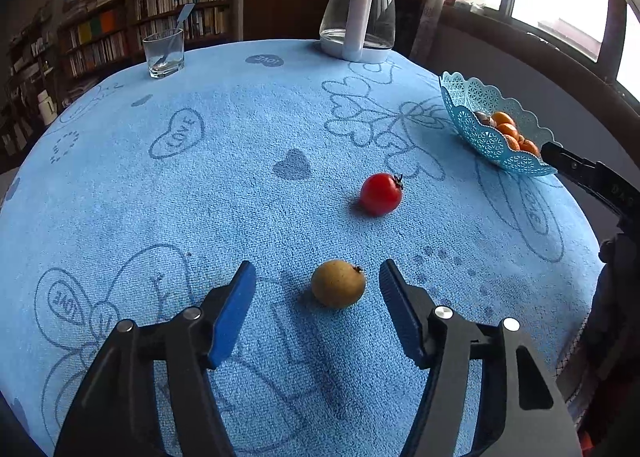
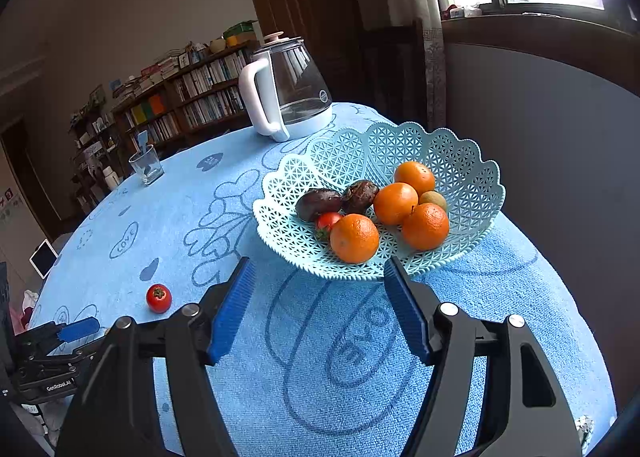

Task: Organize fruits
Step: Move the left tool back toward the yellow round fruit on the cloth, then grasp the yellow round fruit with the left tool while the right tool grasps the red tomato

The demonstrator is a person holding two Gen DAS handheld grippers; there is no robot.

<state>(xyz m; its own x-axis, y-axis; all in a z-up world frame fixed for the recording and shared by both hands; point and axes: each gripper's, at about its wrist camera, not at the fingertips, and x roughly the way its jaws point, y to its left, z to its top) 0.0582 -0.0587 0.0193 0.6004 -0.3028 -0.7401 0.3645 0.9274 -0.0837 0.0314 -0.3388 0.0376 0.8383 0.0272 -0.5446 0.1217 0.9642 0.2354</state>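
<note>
Blue ribbed pads of the left gripper (image 1: 318, 273) stand apart around a small brown fruit (image 1: 338, 284), not touching it: the pick-up step, by the look of it.

Next the pads must close gently on that round, matt-skinned fruit, then carry it to the basket (image 2: 472, 161). Short of the basket, the right gripper (image 2: 320, 271) hangs apart, empty, over terry cloth (image 1: 200, 193). A glossy tomato (image 1: 381, 193) lies between fruit and basket; oranges (image 2: 354, 238) fill the lattice plastic.

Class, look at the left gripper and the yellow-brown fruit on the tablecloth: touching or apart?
Apart. The left wrist view shows the yellow-brown fruit between the left gripper pads, with blue cloth visible on both sides.
</note>
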